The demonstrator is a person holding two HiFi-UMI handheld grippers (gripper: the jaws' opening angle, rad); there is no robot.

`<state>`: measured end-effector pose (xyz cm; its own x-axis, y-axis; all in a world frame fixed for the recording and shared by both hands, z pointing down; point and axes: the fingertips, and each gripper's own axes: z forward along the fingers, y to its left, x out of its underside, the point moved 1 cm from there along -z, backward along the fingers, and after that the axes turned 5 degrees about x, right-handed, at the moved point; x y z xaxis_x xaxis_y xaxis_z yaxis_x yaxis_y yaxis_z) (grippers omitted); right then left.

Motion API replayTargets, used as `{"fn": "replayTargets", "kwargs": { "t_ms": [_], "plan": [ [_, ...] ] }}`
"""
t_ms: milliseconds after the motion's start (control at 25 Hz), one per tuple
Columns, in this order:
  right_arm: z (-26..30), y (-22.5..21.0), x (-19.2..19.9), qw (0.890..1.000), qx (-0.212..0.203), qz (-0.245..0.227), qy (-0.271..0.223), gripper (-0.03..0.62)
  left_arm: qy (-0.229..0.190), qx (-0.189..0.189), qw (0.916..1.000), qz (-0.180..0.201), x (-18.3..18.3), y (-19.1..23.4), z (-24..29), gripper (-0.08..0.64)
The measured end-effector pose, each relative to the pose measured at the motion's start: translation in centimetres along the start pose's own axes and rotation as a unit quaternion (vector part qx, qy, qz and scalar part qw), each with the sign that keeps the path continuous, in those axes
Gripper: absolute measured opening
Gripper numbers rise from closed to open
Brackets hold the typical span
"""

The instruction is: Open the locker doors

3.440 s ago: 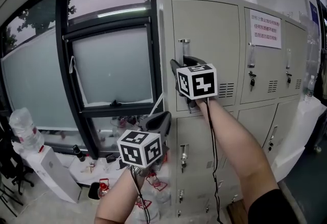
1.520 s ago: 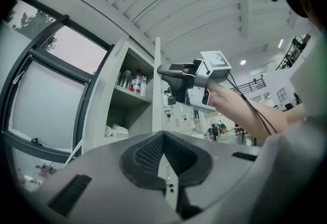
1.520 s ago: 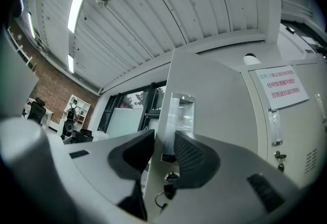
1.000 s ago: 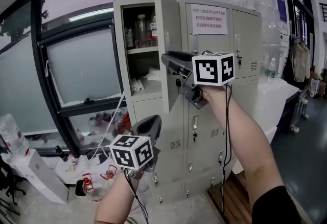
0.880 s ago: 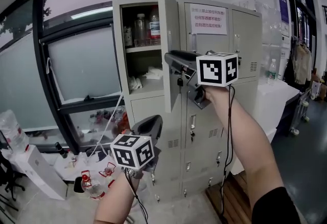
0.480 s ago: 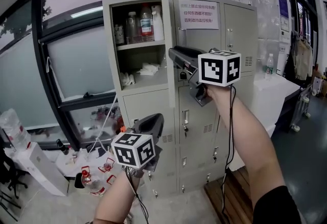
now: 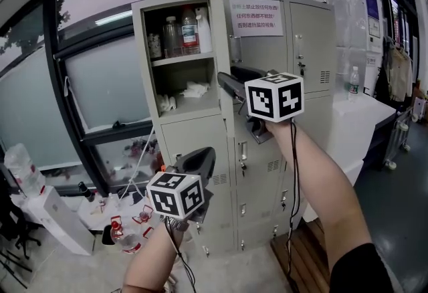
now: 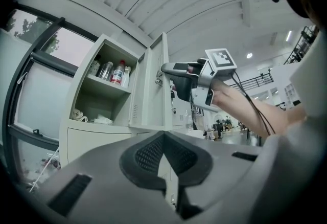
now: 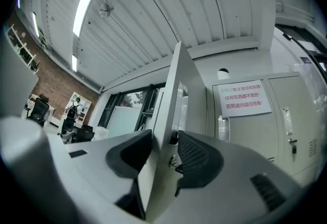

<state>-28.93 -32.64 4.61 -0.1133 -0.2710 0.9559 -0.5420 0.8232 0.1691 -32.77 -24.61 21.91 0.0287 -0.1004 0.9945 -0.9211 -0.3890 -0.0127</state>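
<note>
Swung wide since a few seconds ago, the top door (image 7: 218, 37) of the locker (image 7: 194, 141) now stands open, with its thin edge toward us.

Down low and closest, the left gripper (image 7: 199, 159) has its jaws pressed together with nothing in them. It is well apart from the door. Higher up, the right gripper (image 7: 229, 81) is at the door's free edge. Its jaws have just been opening. The edge of the door sits between them, but the pads do not squeeze it.

Behind the door, the open box has two shelves. Bottles (image 7: 182, 34) stand on the top shelf. White cloths (image 7: 194, 91) lie crumpled on the lower one. Farther right, a paper sign (image 7: 257, 17) is stuck on the next door (image 7: 267, 54), which is shut.
</note>
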Motion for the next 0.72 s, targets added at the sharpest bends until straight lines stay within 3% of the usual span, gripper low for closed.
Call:
{"fn": "replayTargets", "kwargs": {
  "t_ms": [720],
  "plan": [
    [-2.1,-1.8,0.2,1.000,0.026,0.017,0.001,0.124,-0.001,-0.008,0.9999,0.008,-0.5,-1.8,-0.8,-0.002]
  ]
}}
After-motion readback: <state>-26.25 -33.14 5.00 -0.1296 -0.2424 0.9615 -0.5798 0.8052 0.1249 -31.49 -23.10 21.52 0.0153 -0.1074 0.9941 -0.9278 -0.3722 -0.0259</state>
